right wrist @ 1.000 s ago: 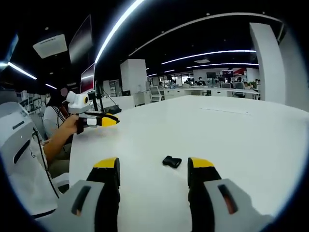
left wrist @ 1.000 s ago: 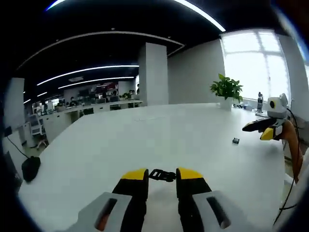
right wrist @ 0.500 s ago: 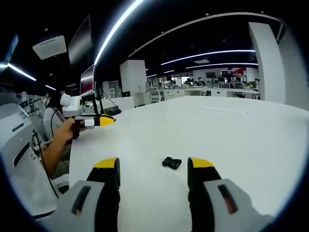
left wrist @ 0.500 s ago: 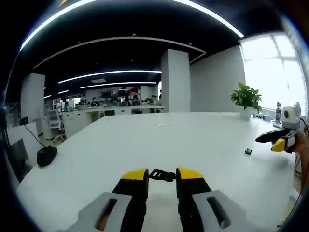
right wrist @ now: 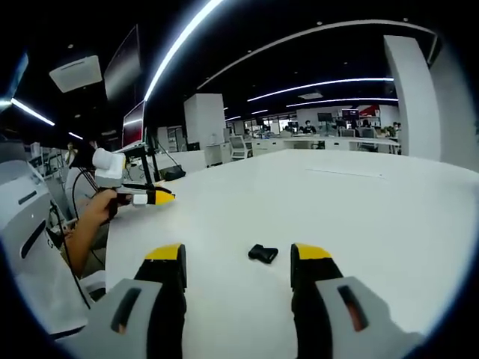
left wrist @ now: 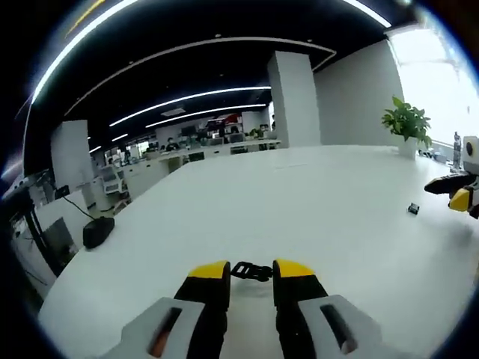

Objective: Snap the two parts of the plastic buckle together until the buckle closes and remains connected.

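One black plastic buckle half [left wrist: 251,271] is clamped between the yellow-tipped left gripper [left wrist: 251,273] jaws, lifted off the white table [left wrist: 299,209]. The other small black buckle half [right wrist: 263,253] is seen lying on the table between the spread jaws of the right gripper [right wrist: 238,262]. If approached askew, it could be pushed away.

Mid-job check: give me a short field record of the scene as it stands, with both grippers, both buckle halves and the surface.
left gripper: shut on the black buckle half, lifted above the table
right gripper: open, jaws either side of the other buckle half
other buckle half: lying on the table, not gripped
buckle state: two parts apart, not joined
surface: white table
other items: potted plant at the far table edge
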{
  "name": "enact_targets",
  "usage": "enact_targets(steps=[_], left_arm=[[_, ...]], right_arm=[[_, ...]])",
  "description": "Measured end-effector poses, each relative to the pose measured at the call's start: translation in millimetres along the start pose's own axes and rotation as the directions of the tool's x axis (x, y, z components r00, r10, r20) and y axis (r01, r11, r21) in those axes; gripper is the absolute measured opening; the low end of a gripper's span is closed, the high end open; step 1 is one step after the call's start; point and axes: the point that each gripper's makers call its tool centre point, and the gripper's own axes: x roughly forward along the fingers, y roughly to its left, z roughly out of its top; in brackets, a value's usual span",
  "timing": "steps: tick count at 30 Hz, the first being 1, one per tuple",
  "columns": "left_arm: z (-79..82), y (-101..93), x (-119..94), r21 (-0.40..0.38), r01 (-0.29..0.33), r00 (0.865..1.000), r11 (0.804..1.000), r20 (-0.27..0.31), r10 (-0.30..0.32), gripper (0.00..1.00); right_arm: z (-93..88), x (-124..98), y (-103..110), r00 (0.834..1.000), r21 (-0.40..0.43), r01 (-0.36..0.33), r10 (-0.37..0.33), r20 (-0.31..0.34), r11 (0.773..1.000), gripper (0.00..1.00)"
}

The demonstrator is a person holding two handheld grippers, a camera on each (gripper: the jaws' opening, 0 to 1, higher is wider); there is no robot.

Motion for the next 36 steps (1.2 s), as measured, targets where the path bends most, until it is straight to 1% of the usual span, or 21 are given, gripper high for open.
enact_targets(steps=[3, 6, 8, 11, 16, 22, 24, 27, 29, 31, 34, 35, 36], left_arm=[[-3.3, 2.1, 2.9, 0.026, -0.037, 0.999, 0.999, -0.022, 0.037, 0.22], [-7.4, 3.7, 5.9, 0.024, -0.047, 0.998, 0.999, -0.041, 0.048, 0.22], [-10.1, 2.4, 7.2, 0.002, -0.034, 0.998, 0.999, -0.052, 0.034, 0.22], [-9.9, -0.3, 7.7, -0.029, -0.009, 0.999, 1.000, -0.051, 0.008, 0.22], [-11.3, -0.9, 7.9, -0.039, 0.008, 0.999, 0.999, -0.053, -0.010, 0.22], [-11.2, -1.3, 7.0, -0.019, 0.018, 0.999, 1.000, -0.045, -0.019, 0.23], [-10.9, -1.0, 6.6, -0.011, 0.020, 0.999, 1.000, -0.043, -0.020, 0.25], [-9.0, -0.9, 5.2, -0.007, 0.024, 0.999, 1.000, -0.032, -0.024, 0.26], [-5.9, -0.2, 4.0, 0.000, 0.024, 1.000, 1.000, -0.016, -0.024, 0.30], [-0.3, -0.4, 2.8, 0.011, 0.039, 0.999, 0.999, 0.009, -0.039, 0.34], [11.4, -3.0, 0.1, 0.003, 0.081, 0.994, 0.997, 0.079, -0.081, 0.34], [13.6, -4.7, -1.1, -0.002, 0.106, 0.990, 0.994, 0.093, -0.106, 0.34], [14.0, -7.7, -1.9, -0.005, 0.142, 0.985, 0.990, 0.094, -0.141, 0.36]], right_arm=[[-0.2, -0.8, -0.5, 1.000, -0.001, 0.003, -0.003, 0.003, 1.000, 0.57], [-0.2, -1.0, -0.4, 1.000, 0.001, 0.002, -0.002, 0.007, 1.000, 0.57], [-0.4, -0.7, -1.1, 1.000, 0.001, 0.002, -0.002, 0.008, 1.000, 0.57], [-1.0, 0.4, -2.7, 1.000, 0.006, 0.000, 0.000, 0.008, 1.000, 0.56], [-1.1, 2.6, -2.7, 1.000, 0.008, -0.009, 0.009, 0.007, 1.000, 0.56], [-1.5, 4.1, -1.4, 1.000, 0.009, -0.019, 0.019, 0.006, 1.000, 0.56], [-1.5, 4.2, -1.1, 1.000, 0.011, -0.021, 0.021, 0.007, 1.000, 0.56], [-1.5, 4.1, -0.4, 1.000, 0.009, -0.022, 0.022, 0.005, 1.000, 0.56], [-1.4, 3.8, -0.2, 1.000, 0.007, -0.022, 0.022, 0.004, 1.000, 0.56], [-1.0, 3.8, -0.7, 1.000, 0.002, -0.020, 0.020, 0.001, 1.000, 0.56], [0.0, 4.2, -1.5, 1.000, -0.005, -0.020, 0.020, -0.002, 1.000, 0.56], [0.6, 4.4, -1.8, 1.000, -0.008, -0.018, 0.018, -0.001, 1.000, 0.56], [1.1, 4.5, -1.6, 1.000, -0.013, -0.021, 0.021, 0.001, 1.000, 0.57]])
